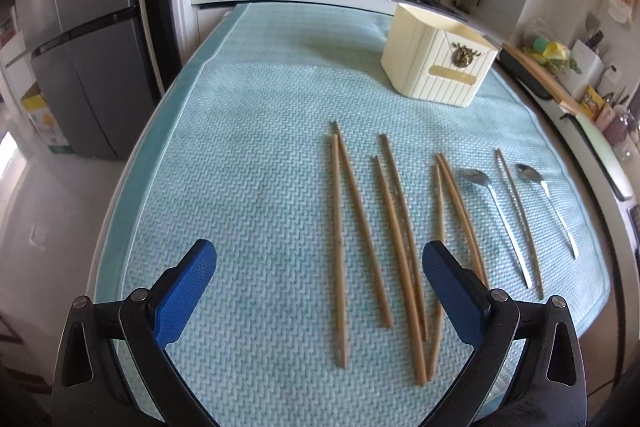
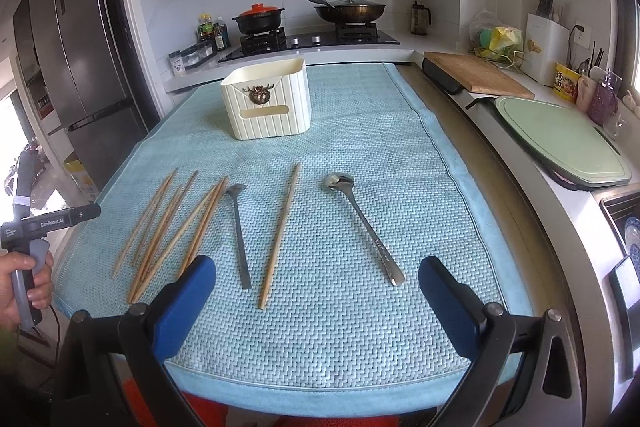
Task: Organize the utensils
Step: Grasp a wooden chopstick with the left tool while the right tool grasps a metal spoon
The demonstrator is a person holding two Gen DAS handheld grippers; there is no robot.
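Several wooden chopsticks [image 1: 360,231] lie side by side on a light blue mat [image 1: 248,131]; they also show in the right wrist view [image 2: 168,231]. One more chopstick [image 2: 280,231] lies apart between two metal spoons [image 2: 239,235] [image 2: 362,227]. A cream utensil holder [image 2: 267,103] stands at the back of the mat and also shows in the left wrist view [image 1: 436,59]. My left gripper [image 1: 320,287] is open and empty above the near ends of the chopsticks. My right gripper [image 2: 318,303] is open and empty near the mat's front edge.
A stove with a black pot [image 2: 258,19] and a pan [image 2: 350,11] stands behind the mat. A fridge [image 2: 80,59] is at the left. A wooden board [image 2: 476,73] and a green cutting board [image 2: 560,139] lie on the counter at the right.
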